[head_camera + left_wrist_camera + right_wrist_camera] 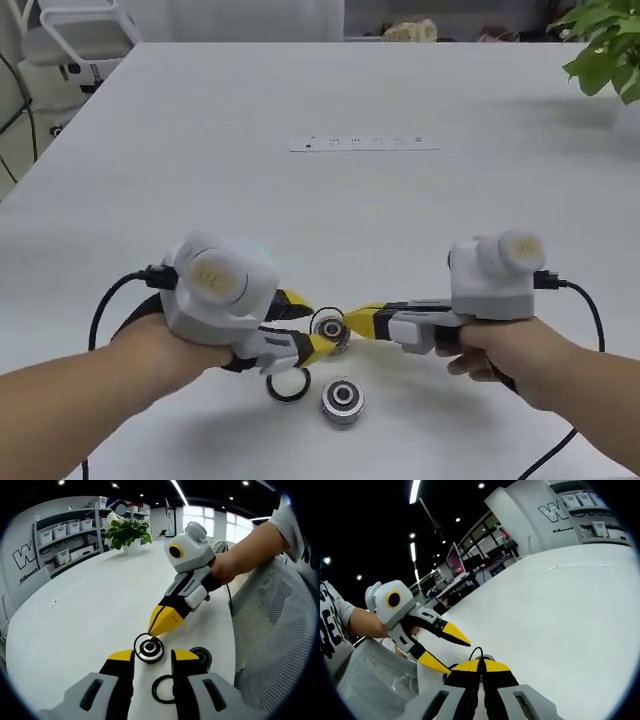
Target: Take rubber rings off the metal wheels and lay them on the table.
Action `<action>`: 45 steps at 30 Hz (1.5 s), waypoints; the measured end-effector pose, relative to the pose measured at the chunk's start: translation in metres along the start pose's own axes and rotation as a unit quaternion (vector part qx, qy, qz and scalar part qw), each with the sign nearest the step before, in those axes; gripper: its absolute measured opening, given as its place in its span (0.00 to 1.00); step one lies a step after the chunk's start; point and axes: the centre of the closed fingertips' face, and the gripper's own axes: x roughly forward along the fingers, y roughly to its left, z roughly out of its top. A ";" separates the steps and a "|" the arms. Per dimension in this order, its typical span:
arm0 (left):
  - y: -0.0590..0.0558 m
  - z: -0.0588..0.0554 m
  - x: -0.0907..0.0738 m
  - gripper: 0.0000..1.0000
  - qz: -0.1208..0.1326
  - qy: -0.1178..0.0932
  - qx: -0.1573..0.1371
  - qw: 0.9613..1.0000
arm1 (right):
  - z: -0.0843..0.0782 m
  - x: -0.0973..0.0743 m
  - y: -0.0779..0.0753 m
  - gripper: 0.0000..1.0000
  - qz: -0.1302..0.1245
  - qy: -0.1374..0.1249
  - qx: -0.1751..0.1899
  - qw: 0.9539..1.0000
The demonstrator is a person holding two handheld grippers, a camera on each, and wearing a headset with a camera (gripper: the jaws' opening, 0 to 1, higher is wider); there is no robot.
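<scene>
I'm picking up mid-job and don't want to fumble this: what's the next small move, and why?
Probably draw the right gripper back and up to peel the rubber ring off the wheel. Its jaws are shut on a raised loop of the ring, and the left gripper brackets the wheel with jaws apart. A loose ring already lies on the table.
</scene>
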 end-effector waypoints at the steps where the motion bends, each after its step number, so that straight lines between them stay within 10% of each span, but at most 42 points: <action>1: 0.000 0.000 -0.002 0.26 0.001 -0.001 -0.001 1.000 | 0.000 0.000 0.001 0.00 0.001 0.000 0.001 1.000; 14: -0.005 0.004 -0.030 0.33 0.009 -0.025 -0.018 0.999 | 0.004 0.003 0.014 0.00 0.021 -0.003 0.004 1.000; 45: -0.010 -0.030 -0.078 0.44 0.033 -0.018 -0.039 0.999 | -0.014 0.016 0.042 0.00 0.065 0.031 0.003 0.997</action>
